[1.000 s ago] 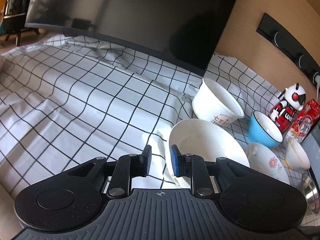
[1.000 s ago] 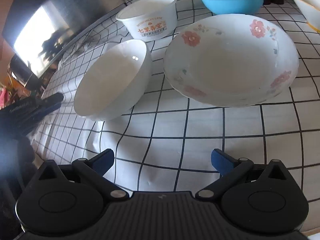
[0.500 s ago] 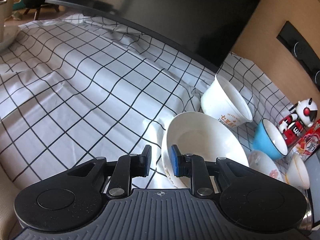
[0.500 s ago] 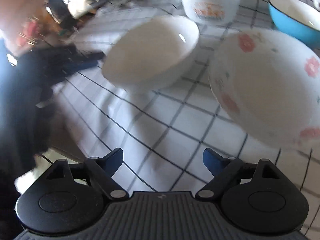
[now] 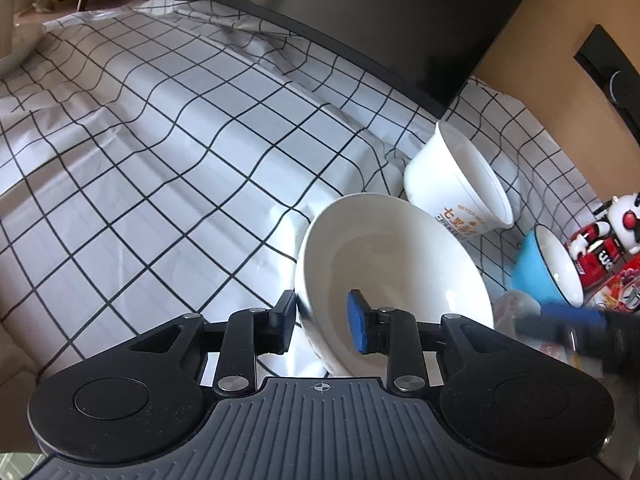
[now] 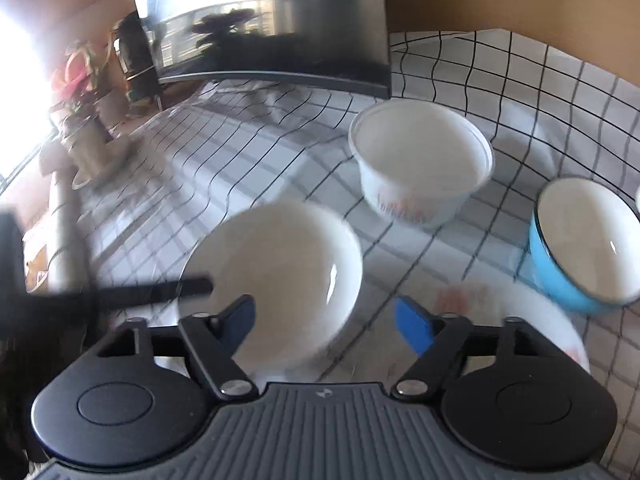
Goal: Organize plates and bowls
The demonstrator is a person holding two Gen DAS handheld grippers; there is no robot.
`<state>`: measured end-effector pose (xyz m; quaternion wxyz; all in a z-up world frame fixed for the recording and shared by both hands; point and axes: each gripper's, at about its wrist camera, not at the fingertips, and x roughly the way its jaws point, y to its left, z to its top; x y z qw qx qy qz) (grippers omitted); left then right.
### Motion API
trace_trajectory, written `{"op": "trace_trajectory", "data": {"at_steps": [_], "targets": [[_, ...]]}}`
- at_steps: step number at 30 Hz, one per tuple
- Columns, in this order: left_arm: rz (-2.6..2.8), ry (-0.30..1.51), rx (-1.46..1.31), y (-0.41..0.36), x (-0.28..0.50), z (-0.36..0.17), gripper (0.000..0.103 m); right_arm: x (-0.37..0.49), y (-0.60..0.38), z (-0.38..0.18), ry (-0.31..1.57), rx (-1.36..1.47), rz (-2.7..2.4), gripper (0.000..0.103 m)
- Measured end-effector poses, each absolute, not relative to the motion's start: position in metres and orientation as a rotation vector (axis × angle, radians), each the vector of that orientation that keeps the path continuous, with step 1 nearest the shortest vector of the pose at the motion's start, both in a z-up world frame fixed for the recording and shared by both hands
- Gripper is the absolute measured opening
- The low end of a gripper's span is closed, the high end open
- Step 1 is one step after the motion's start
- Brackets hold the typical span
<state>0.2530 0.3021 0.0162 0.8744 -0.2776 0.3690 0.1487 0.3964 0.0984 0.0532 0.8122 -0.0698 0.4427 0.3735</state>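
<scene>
A plain white bowl (image 5: 396, 276) sits on the checked tablecloth; it also shows in the right wrist view (image 6: 276, 276). My left gripper (image 5: 322, 322) straddles its near rim, one finger outside and the blue pad (image 5: 358, 322) inside, with a gap left. My right gripper (image 6: 324, 320) is open, just in front of the same bowl, above the floral plate (image 6: 536, 320). A white printed tub (image 5: 460, 188), also in the right wrist view (image 6: 420, 164), and a blue bowl (image 5: 548, 272), also in the right wrist view (image 6: 584, 244), stand behind.
A dark monitor (image 5: 360, 12) stands at the back of the checked tablecloth (image 5: 160, 152). A toy robot (image 5: 608, 232) and red packets stand at the far right. Plant pots (image 6: 84, 120) are at the far left. The right gripper shows blurred in the left wrist view (image 5: 576, 324).
My left gripper opened slightly and moved forward over the white bowl's rim. My right gripper swung left and rose, from the floral plate toward the white bowl.
</scene>
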Motion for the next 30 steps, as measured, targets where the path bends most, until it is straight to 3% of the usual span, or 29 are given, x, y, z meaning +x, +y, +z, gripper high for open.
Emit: {"op": "trace_trajectory", "data": {"at_steps": [5,11,16,30], "targets": [[0.304,0.833,-0.611,0.306,0.262,0.007,0.031,0.448,0.128,0.037,1.092,-0.069,0.792,0.068],[0.253,0.883,-0.627,0.311,0.269,-0.004,0.029,0.462,0.164,0.01,1.163,-0.181,0.78,0.052],[0.231,0.914,-0.616,0.313,0.275,-0.012,0.026,0.469,0.171,-0.007,1.219,-0.197,0.789,0.052],[0.222,0.968,-0.497,0.303,0.285,-0.011,0.03,0.461,0.176,-0.021,1.261,-0.243,0.788,0.054]]}}
